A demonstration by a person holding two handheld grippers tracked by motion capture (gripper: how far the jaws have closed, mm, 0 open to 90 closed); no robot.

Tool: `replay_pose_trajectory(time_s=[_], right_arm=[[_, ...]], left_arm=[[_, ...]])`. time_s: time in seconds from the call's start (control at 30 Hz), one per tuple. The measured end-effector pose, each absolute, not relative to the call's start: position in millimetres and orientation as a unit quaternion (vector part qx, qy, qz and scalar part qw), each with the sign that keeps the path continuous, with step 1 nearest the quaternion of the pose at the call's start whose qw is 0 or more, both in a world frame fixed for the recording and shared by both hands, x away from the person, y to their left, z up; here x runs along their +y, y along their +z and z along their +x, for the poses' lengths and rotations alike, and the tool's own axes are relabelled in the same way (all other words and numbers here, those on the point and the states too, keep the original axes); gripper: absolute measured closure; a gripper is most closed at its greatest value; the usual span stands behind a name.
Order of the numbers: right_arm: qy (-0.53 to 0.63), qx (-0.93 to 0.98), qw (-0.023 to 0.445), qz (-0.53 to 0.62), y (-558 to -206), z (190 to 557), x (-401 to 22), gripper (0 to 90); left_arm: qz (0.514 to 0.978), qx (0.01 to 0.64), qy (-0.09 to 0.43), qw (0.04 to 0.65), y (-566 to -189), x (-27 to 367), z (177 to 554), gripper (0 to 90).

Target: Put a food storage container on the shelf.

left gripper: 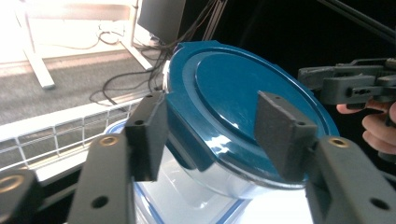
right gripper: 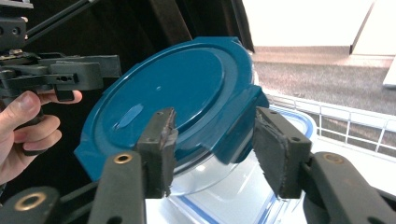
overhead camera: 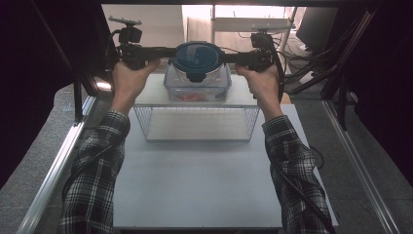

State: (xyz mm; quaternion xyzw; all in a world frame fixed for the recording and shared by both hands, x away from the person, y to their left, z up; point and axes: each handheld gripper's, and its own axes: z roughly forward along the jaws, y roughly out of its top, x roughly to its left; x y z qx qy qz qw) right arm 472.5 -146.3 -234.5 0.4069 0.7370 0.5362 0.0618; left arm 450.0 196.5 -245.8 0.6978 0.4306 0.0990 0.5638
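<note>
A round clear bowl with a dark blue lid (overhead camera: 197, 56) rests on top of a rectangular clear box (overhead camera: 197, 88) that has something orange inside. My left gripper (overhead camera: 170, 52) reaches the bowl from the left and my right gripper (overhead camera: 226, 57) from the right. In the left gripper view the jaws (left gripper: 212, 135) straddle the lid's rim (left gripper: 233, 93) and side clip. The right gripper view shows its jaws (right gripper: 215, 140) around the opposite clip of the lid (right gripper: 187, 93). Both pairs stand apart and loose around the rim.
The box stands on a white wire rack (overhead camera: 195, 122) at the far side of the white table board (overhead camera: 195, 185). Metal rails (overhead camera: 53, 165) run along both sides, with dark frame posts (overhead camera: 78, 100) and cables (overhead camera: 297, 63) beyond.
</note>
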Motion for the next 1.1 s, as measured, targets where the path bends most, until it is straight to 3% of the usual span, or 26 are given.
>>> replay_pose_trajectory(time_s=[0.2, 0.5, 1.1], right_arm=[[0.536, 0.752, 0.078, 0.375, -236.0, 460.7, -147.3, 37.5], [0.529, 0.775, 0.118, 0.323, -250.5, 436.3, -149.6, 16.4], [0.532, 0.785, 0.127, 0.292, -278.8, 399.0, -165.7, 9.3]], left_arm=[[0.709, 0.399, 0.123, 0.568, -251.5, 193.9, 433.9, 30.5], [0.722, 0.376, 0.145, 0.562, -271.1, 189.8, 409.6, 13.6], [0.762, 0.345, 0.167, 0.522, -309.5, 178.9, 357.9, 8.8]])
